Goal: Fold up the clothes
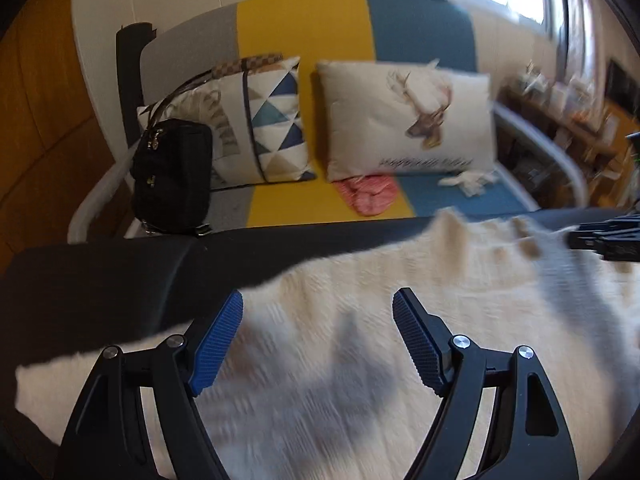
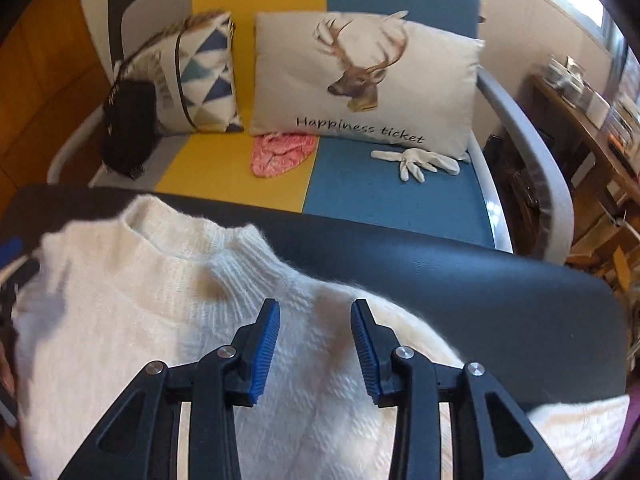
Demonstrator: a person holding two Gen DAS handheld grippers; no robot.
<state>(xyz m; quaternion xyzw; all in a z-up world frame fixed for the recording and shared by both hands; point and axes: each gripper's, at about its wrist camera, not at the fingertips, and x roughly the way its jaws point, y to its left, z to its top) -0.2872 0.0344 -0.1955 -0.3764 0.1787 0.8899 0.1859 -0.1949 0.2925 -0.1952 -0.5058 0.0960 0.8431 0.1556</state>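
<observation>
1. Two grippers hang over one white knitted sweater [image 2: 132,320], which lies spread on a dark table [image 2: 460,280] in front of a sofa [image 2: 360,184] striped grey, yellow and blue.
2. At the left, the left gripper [image 1: 318,312] tilts down over the sweater's body, its jaws spread wide with nothing between the blue pads; the knit below it is blurred, so whether the pads touch it cannot be told.
3. That view shows the sweater [image 1: 360,300] running from the lower left edge across to the right, with bare dark table top [image 1: 100,276] at its left.
4. Further right, the right gripper [image 2: 316,312] points steeply down just beside the ribbed collar, above the shoulder part of the sweater.
5. Its jaws stand partly apart, narrower than the left pair; the pads press on nothing, and the knit shows in the gap beneath them.
6. A dark part of the right gripper [image 1: 608,240] juts into the left wrist view at the right edge, over the sweater's far edge.
7. On the sofa, from left to right: a black bag [image 2: 128,128], a triangle-patterned cushion [image 2: 204,80], a pink cloth [image 2: 280,152], a deer cushion [image 2: 360,80] and white gloves [image 2: 416,162].
</observation>
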